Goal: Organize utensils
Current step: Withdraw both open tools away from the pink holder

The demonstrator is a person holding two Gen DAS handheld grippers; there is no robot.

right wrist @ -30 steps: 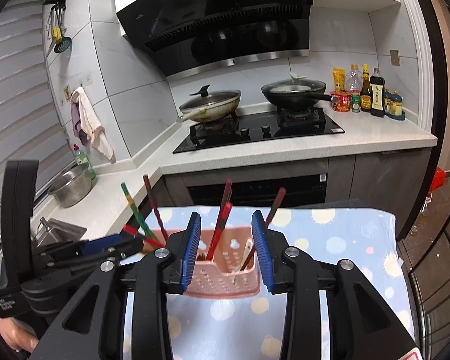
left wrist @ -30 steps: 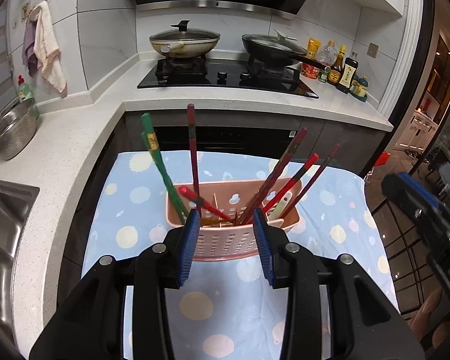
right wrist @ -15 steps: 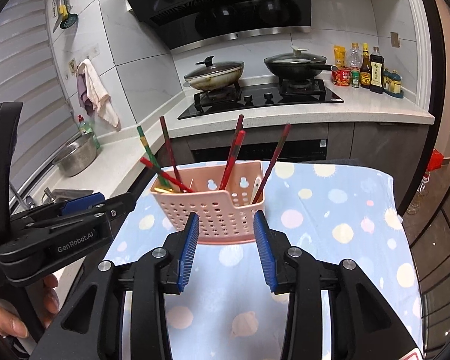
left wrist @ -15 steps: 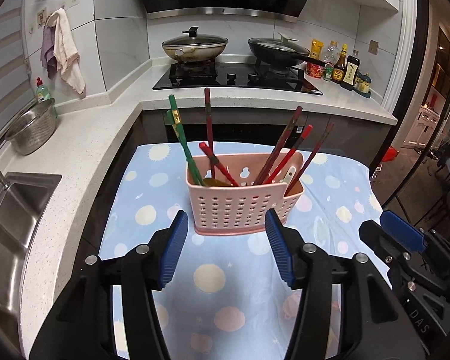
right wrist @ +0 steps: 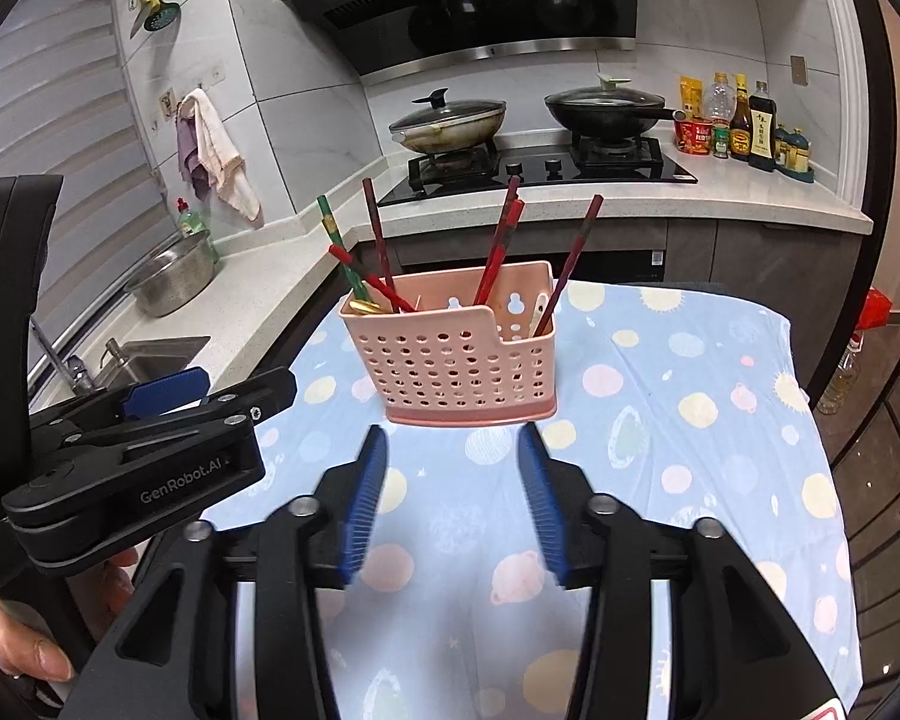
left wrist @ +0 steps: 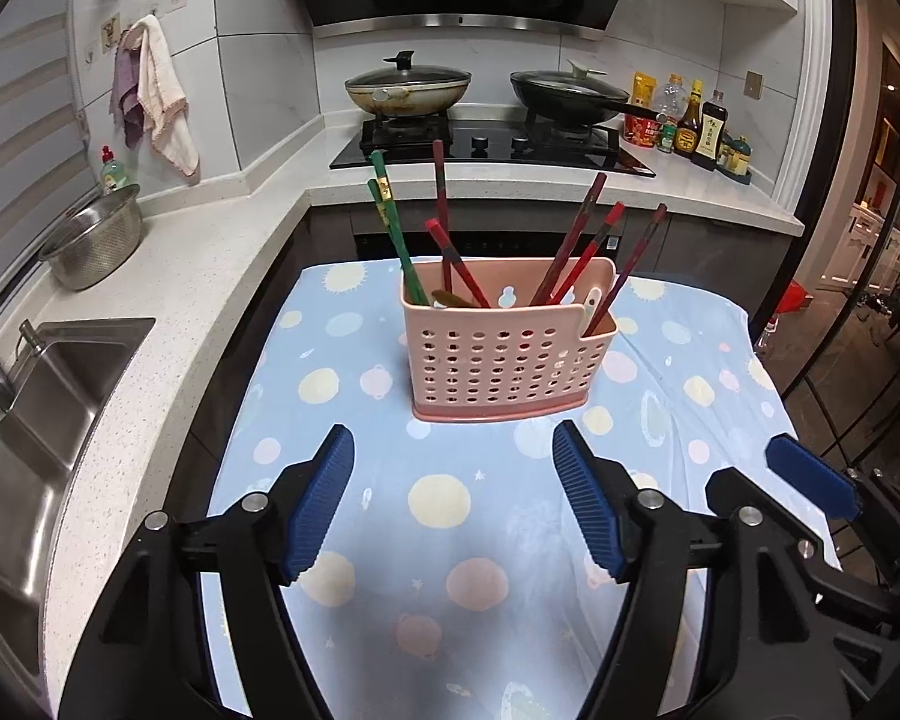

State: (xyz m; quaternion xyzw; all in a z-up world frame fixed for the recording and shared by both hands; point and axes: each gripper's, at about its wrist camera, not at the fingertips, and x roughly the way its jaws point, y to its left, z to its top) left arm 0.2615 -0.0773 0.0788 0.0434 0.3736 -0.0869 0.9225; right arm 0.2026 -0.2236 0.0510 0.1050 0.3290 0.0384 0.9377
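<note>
1. Pink perforated utensil caddy stands upright on a table covered with a blue cloth printed with coloured dots and planets, toward its far end and clear of both grippers.
2. Caddy contents: a green chopstick pair with a yellow band leans in the left compartment beside red chopsticks; further red chopsticks lean in the right compartment. A white utensil handle shows at the right front notch.
3. Left gripper: jaws opening, nothing between the blue ribbed pads, held above the cloth short of the caddy.
4. Right gripper: jaws opening, empty, likewise short of the caddy.
5. Legible writing: "GenRobot.AI" on the left gripper's side, seen in the right wrist view. Bottle labels at the counter's right end carry characters too small to read.
6. A person's hand grips the left gripper's handle at the lower left.
</note>
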